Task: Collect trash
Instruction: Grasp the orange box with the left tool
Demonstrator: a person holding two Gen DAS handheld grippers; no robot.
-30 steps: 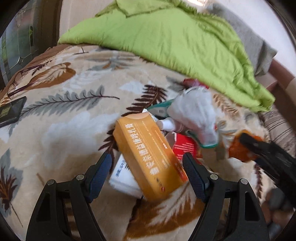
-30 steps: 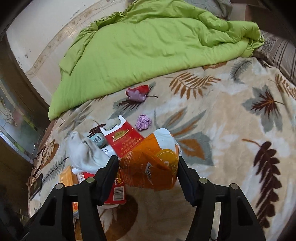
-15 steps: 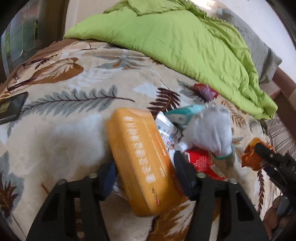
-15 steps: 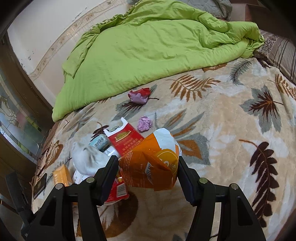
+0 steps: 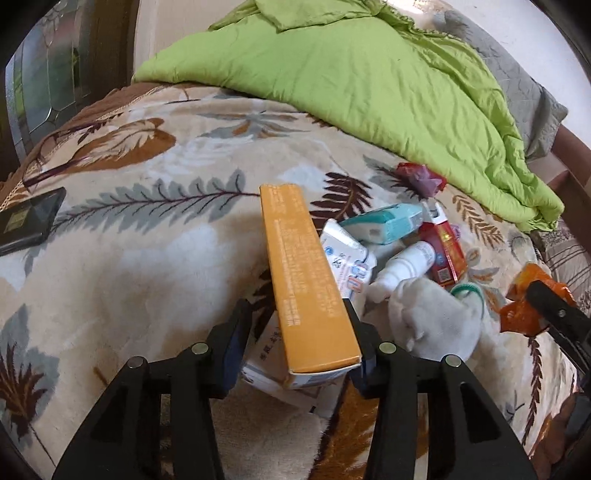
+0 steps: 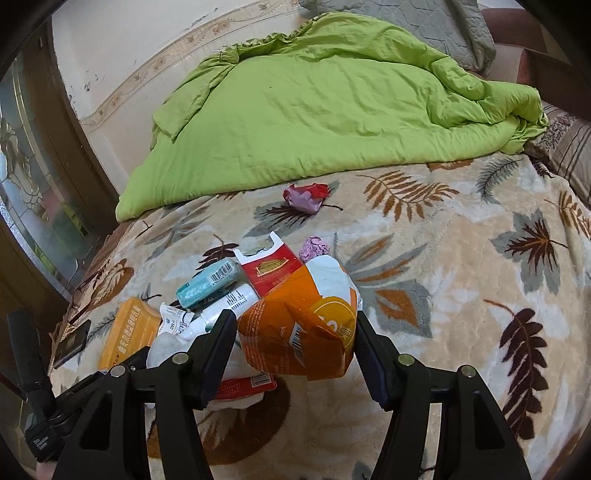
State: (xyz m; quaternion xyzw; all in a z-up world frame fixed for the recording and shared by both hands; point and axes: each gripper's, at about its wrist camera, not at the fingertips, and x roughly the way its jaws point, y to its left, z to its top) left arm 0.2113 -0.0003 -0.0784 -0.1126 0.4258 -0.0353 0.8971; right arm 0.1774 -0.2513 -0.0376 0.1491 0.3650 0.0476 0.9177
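My left gripper (image 5: 297,341) is shut on a long orange box (image 5: 301,273) and holds it tilted over a trash pile on the bed. The pile has a white bottle (image 5: 404,267), a teal box (image 5: 384,223), a red carton (image 5: 445,251), a white sock (image 5: 432,319) and a white packet (image 5: 343,254). My right gripper (image 6: 295,341) is shut on a crumpled orange snack bag (image 6: 306,321), held just right of the pile. A red and purple wrapper (image 6: 304,195) and a pink paper ball (image 6: 314,247) lie further back.
A leaf-patterned blanket (image 6: 461,258) covers the bed. A green quilt (image 6: 332,107) is heaped at the back. A dark phone (image 5: 27,223) lies at the left edge. A grey pillow (image 6: 424,29) and a glass door (image 5: 48,70) are behind.
My left gripper closed on the orange box and lifted and turned it on edge. The white sock dropped lower beside the pile. My right gripper kept hold of the orange bag.
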